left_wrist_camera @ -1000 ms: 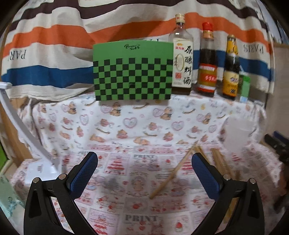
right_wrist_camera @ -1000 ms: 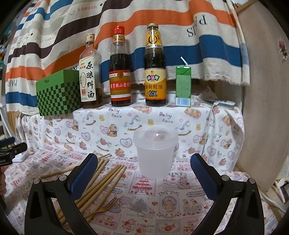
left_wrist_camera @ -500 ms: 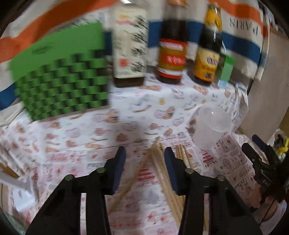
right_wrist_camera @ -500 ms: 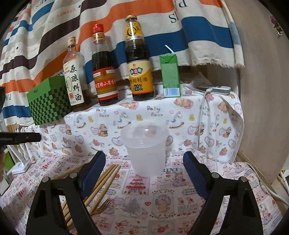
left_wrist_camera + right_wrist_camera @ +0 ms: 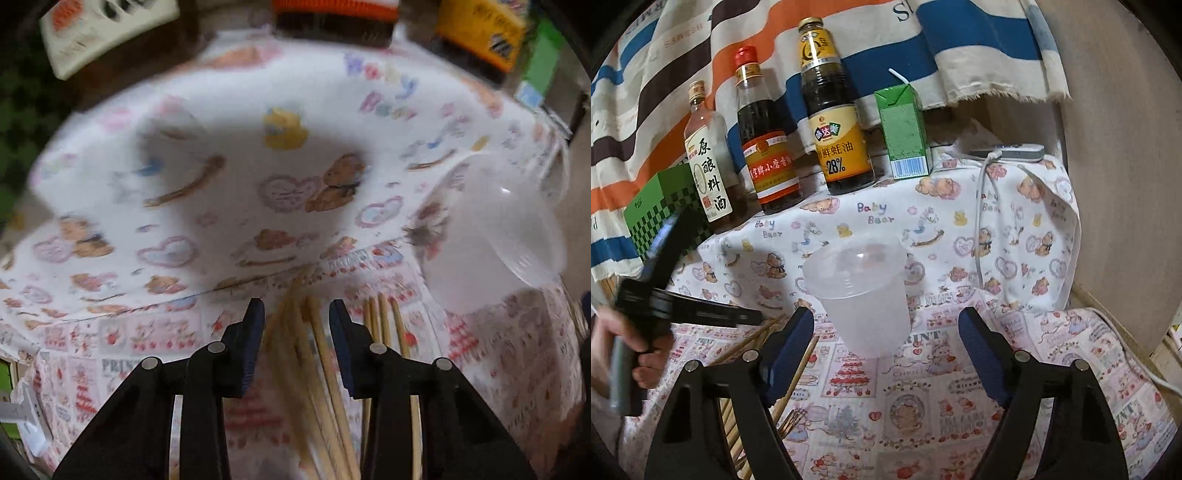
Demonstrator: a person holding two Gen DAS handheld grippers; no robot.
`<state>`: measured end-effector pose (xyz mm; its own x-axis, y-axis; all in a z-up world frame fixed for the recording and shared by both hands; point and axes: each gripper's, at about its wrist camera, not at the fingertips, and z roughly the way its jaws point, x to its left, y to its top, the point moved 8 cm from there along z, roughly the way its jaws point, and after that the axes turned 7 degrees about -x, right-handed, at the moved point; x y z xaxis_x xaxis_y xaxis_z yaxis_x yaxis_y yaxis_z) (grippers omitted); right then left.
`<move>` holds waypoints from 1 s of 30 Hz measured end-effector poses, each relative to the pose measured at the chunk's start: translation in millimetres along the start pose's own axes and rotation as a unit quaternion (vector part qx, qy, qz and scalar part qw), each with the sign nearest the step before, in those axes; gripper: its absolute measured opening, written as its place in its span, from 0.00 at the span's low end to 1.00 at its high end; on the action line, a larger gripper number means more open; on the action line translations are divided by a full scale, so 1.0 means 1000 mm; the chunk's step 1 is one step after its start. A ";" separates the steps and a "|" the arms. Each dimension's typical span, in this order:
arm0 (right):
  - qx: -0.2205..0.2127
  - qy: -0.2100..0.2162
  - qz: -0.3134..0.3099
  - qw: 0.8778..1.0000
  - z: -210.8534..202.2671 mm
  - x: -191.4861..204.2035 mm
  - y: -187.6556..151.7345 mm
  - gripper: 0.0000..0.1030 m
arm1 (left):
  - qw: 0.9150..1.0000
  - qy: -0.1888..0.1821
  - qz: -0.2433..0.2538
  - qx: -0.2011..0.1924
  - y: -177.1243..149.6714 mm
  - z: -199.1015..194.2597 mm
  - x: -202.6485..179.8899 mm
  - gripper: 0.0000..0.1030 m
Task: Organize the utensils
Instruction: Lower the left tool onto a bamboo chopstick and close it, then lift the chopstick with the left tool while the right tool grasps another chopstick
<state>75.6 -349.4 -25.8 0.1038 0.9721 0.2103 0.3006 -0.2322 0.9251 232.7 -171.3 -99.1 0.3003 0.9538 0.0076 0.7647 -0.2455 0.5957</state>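
Note:
Several wooden chopsticks (image 5: 317, 373) lie in a bundle on the printed cloth. My left gripper (image 5: 296, 317) is low over them, its jaws partly closed and straddling some of the sticks, not clamped. A translucent plastic cup (image 5: 491, 236) stands to the right of the sticks. In the right wrist view the cup (image 5: 864, 295) stands just ahead of my right gripper (image 5: 886, 332), which is open and empty. The left gripper (image 5: 687, 314) shows at the left over the chopsticks (image 5: 798, 373). A wooden fork (image 5: 790, 421) lies beside them.
Three sauce bottles (image 5: 834, 110) and a green drink carton (image 5: 905, 133) stand on the raised shelf behind. A green checkered box (image 5: 653, 206) is at the back left. A white cable (image 5: 982, 229) hangs down the cloth at the right.
My left gripper has moved forward and down onto the chopsticks and its jaws have narrowed. My right gripper has come closer to the cup and narrowed a little.

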 end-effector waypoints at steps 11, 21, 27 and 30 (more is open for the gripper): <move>0.002 0.011 0.013 1.000 -0.002 0.001 0.001 0.79 | 0.998 -0.038 -0.059 0.001 -0.008 0.022 0.015 0.13; 0.027 0.017 0.023 0.999 0.004 0.000 -0.008 0.59 | 0.994 -0.047 -0.054 -0.085 0.000 -0.070 0.026 0.04; 0.104 0.077 0.039 0.991 0.012 0.024 -0.033 0.40 | 0.972 -0.037 -0.077 -0.220 0.021 -0.178 0.043 0.04; 0.132 0.113 0.032 0.984 0.011 0.044 -0.046 0.39 | 0.952 -0.023 -0.097 -0.290 0.023 -0.224 0.056 0.04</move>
<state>76.9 -296.5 -62.9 -0.0733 0.9309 0.3578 0.5388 -0.2649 0.7997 139.3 -85.1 94.5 0.2195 0.9598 -0.1751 0.3688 0.0846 0.9256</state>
